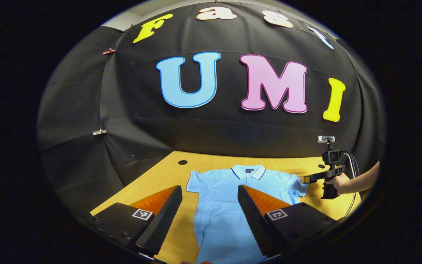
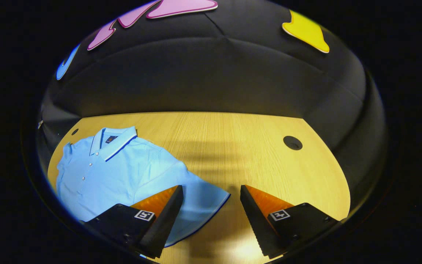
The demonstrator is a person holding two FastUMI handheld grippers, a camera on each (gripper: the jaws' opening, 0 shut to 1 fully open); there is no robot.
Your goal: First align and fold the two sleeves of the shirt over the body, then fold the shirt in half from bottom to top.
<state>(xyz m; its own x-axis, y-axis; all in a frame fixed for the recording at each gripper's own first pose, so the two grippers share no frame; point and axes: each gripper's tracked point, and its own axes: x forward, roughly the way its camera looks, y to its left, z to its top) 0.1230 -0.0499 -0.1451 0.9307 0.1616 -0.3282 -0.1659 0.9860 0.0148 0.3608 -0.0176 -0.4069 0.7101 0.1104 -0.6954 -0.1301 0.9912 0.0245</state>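
Observation:
A light blue polo shirt (image 1: 218, 205) lies flat on the wooden table (image 1: 167, 172), collar toward the back wall, both short sleeves spread out. My left gripper (image 1: 210, 190) hovers open over the shirt's lower body, nothing between its fingers. In the left gripper view my right gripper (image 1: 308, 179) shows at the far right, held by a hand, its tips at the shirt's sleeve (image 1: 299, 187). In the right gripper view the right gripper (image 2: 211, 190) stands open just above that sleeve's hem (image 2: 203, 200), and the shirt (image 2: 115, 172) spreads away to the left.
The table (image 2: 233, 146) has a round cable hole at its back left (image 1: 182, 162) and another (image 2: 292, 142) right of the shirt. Black cloth walls close in the back and sides. Bare wood extends right of the shirt.

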